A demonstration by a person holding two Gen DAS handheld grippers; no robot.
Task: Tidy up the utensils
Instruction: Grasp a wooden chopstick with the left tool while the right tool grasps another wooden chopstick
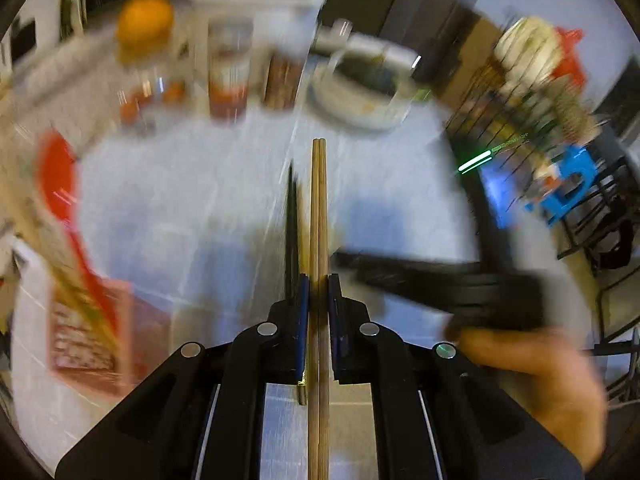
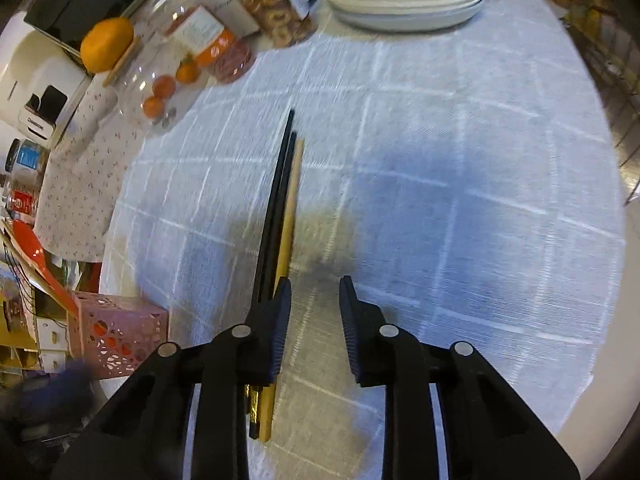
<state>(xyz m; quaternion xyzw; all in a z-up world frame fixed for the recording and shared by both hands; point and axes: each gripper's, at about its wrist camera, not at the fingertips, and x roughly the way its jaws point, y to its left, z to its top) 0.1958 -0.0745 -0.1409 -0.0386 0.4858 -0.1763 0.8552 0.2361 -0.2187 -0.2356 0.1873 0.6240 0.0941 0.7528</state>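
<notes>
Clamped between the left gripper's [image 1: 319,292] blue-padded fingers [image 1: 303,312] were slim wooden chopsticks [image 1: 319,208], with black chopsticks [image 1: 293,216] alongside, pointing over the white-gridded pale cloth [image 2: 460,168]. Left stood a perforated pink holder [image 2: 120,336] with a glossy red spoon [image 2: 36,256]. Rightward, the right gripper [image 2: 315,300] hung spread and empty above broad bare cloth, stacked white plates [image 2: 404,16] at the far edge.

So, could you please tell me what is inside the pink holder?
A red spoon stands in the pink holder, handle down. Through the wall's holes only red shows; its bottom and any other contents are hidden.
</notes>
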